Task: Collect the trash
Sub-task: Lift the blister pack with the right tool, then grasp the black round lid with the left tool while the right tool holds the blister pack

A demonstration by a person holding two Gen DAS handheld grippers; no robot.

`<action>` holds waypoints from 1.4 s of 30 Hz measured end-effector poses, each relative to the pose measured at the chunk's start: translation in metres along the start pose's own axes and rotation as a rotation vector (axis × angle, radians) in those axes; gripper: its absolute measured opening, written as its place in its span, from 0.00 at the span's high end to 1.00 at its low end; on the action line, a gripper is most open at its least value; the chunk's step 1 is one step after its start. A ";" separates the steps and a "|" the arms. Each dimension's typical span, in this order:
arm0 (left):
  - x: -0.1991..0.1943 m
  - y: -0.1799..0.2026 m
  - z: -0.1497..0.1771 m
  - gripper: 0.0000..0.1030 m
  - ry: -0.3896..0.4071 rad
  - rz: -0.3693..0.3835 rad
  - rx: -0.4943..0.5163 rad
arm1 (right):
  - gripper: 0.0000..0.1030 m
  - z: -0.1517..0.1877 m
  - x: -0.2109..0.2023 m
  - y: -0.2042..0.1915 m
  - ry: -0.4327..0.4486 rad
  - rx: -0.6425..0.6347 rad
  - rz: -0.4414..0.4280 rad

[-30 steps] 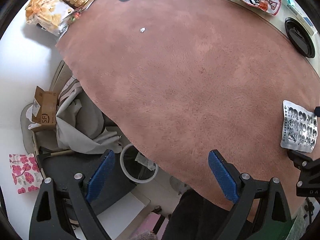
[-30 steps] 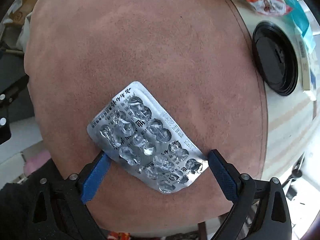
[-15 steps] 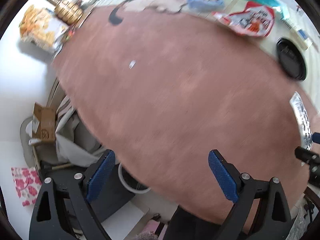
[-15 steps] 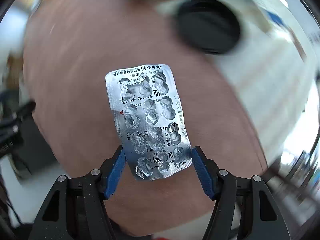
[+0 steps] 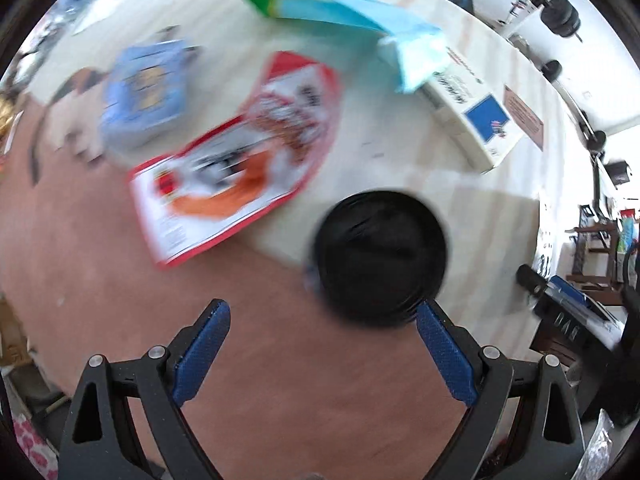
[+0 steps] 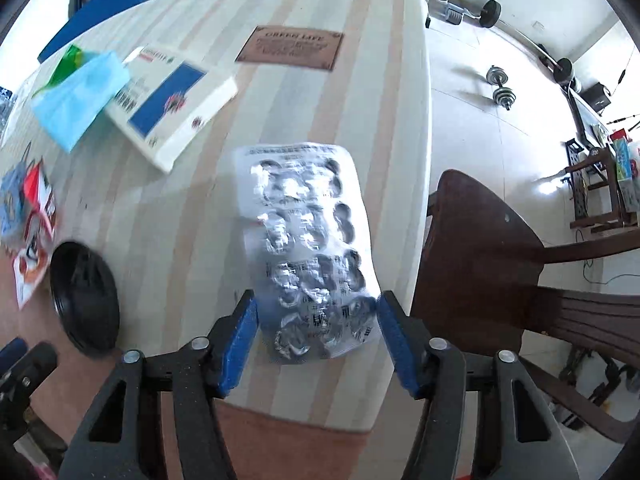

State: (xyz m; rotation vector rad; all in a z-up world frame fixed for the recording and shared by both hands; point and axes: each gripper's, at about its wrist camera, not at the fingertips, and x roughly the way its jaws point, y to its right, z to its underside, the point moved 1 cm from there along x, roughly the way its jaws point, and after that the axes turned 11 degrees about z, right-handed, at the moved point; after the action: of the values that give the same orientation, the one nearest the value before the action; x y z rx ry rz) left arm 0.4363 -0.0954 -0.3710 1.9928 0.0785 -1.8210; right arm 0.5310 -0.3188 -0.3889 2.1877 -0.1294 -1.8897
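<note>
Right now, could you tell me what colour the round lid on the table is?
Black; the round lid shows best in the left wrist view, just beyond the open left claw.

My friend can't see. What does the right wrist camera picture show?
The right gripper holds a silver pill sheet between its blue fingers above a striped table. A black lid, a white box and a wooden chair are nearby.

This is a room in a home: a wooden chair point(image 6: 492, 248) by the striped bench point(image 6: 304, 92), dumbbells point(image 6: 500, 86) on the floor.
</note>
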 end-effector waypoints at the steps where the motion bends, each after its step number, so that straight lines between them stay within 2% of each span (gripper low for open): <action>1: 0.010 0.009 -0.006 0.07 -0.022 -0.006 0.011 | 0.40 -0.001 0.000 -0.002 0.003 -0.005 0.003; 4: 0.036 0.023 -0.015 0.07 -0.074 -0.035 0.031 | 0.39 -0.012 0.001 -0.014 -0.008 -0.021 -0.002; 6: 0.049 0.029 -0.019 0.08 -0.091 -0.055 0.036 | 0.39 0.001 -0.001 -0.014 -0.017 -0.022 -0.018; 8: 0.052 0.037 -0.020 0.07 -0.077 -0.067 0.043 | 0.38 0.000 0.000 -0.009 -0.043 -0.010 -0.047; 10: 0.054 0.042 -0.021 0.08 -0.071 -0.066 0.047 | 0.29 -0.005 0.009 0.006 -0.055 0.010 -0.070; 11: 0.054 0.044 -0.021 0.09 -0.061 -0.062 0.046 | 0.29 -0.006 0.010 0.007 -0.053 0.021 -0.075; 15: 0.049 0.040 -0.020 0.19 -0.037 -0.056 0.041 | 0.27 -0.012 0.020 0.015 -0.060 0.058 -0.077; 18: 0.047 0.041 -0.019 0.25 -0.033 -0.051 0.038 | 0.21 -0.017 0.026 0.010 -0.066 0.062 -0.072; 20: 0.045 0.040 -0.021 0.27 -0.033 -0.045 0.035 | 0.21 -0.017 0.029 0.004 -0.072 0.051 -0.030; 23: 0.046 0.036 -0.022 0.27 -0.035 -0.039 0.041 | 0.25 -0.018 0.023 0.000 -0.062 0.056 -0.018; 24: 0.047 0.039 -0.022 0.27 -0.032 -0.040 0.050 | 0.32 -0.017 0.020 -0.003 -0.056 0.051 -0.019; 25: 0.045 0.033 -0.021 0.28 -0.034 -0.044 0.055 | 0.35 -0.015 0.015 -0.006 -0.045 0.044 -0.019; 26: 0.047 0.025 -0.019 0.29 -0.034 -0.046 0.060 | 0.35 -0.014 0.015 -0.008 -0.050 0.029 -0.019; 29: 0.041 0.021 -0.017 0.43 -0.021 -0.037 0.051 | 0.35 -0.010 0.008 -0.013 -0.047 0.022 -0.035; 34: 0.023 0.009 -0.011 0.44 0.000 -0.017 0.052 | 0.35 0.002 -0.011 -0.021 -0.033 0.023 -0.078; 35: 0.020 0.007 -0.010 0.48 0.002 -0.010 0.053 | 0.35 0.004 -0.013 -0.022 -0.031 0.019 -0.085; 36: 0.016 0.003 -0.009 0.68 0.003 0.000 0.053 | 0.35 0.008 -0.016 -0.024 -0.029 0.011 -0.090; 37: 0.015 0.000 -0.009 0.82 -0.001 0.009 0.051 | 0.35 0.011 -0.017 -0.026 -0.028 0.007 -0.093; 40: 0.007 -0.004 -0.007 0.94 0.021 0.029 0.060 | 0.35 0.016 -0.017 -0.030 -0.025 -0.005 -0.084; 42: -0.004 -0.007 -0.003 0.96 0.037 0.046 0.077 | 0.35 0.019 -0.016 -0.030 -0.030 -0.002 -0.085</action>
State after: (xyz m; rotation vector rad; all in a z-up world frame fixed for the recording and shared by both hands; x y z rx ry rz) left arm 0.4365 -0.0866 -0.3693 2.0638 -0.0258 -1.7839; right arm 0.5073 -0.2882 -0.3829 2.1973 -0.0407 -1.9666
